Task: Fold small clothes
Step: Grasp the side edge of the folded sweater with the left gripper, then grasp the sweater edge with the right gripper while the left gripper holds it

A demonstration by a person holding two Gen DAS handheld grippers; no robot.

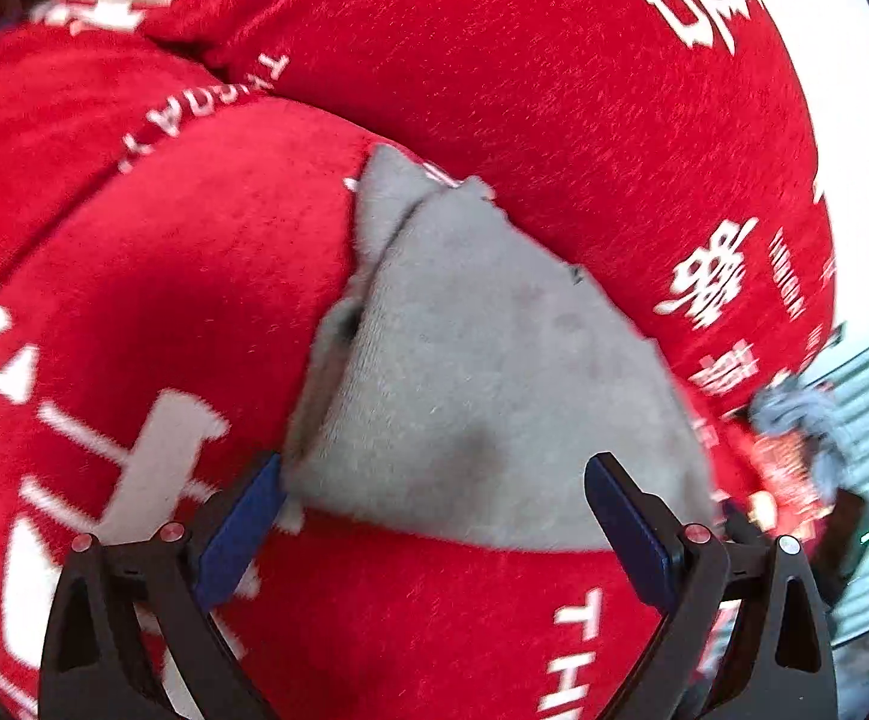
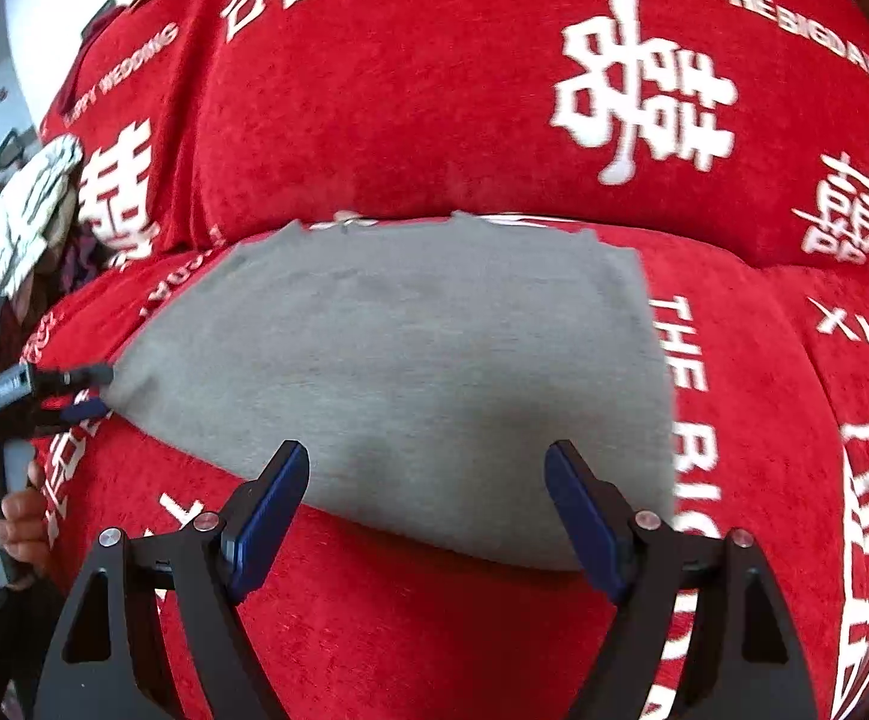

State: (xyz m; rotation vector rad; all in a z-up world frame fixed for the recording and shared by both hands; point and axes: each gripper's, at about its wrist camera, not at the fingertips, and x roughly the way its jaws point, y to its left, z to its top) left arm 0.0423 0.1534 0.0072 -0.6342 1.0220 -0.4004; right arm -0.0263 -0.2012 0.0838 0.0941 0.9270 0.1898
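The grey garment (image 2: 398,372) lay flat on the seat of a sofa under a red cover (image 2: 434,90) printed with white characters, its far edge close against the backrest. The right gripper (image 2: 428,510) hovered over the near edge with its jaws wide apart and nothing between them. The left gripper (image 1: 434,516) was also spread wide over one end of the cloth (image 1: 464,372), gripping nothing; in the right view its tips (image 2: 83,390) sat just beside the left corner, and whether they touched the fabric could not be told through the blur.

The main risk I judged was a bad pinch: the plush cover is soft and bunches easily, so either pad closing low could catch red fabric along with the grey and drag both. At the left end the cloth looked doubled, with a loose flap, so a grab there might take only one layer and leave the fold crooked. Uneven lifting by the two hands would skew the edges.
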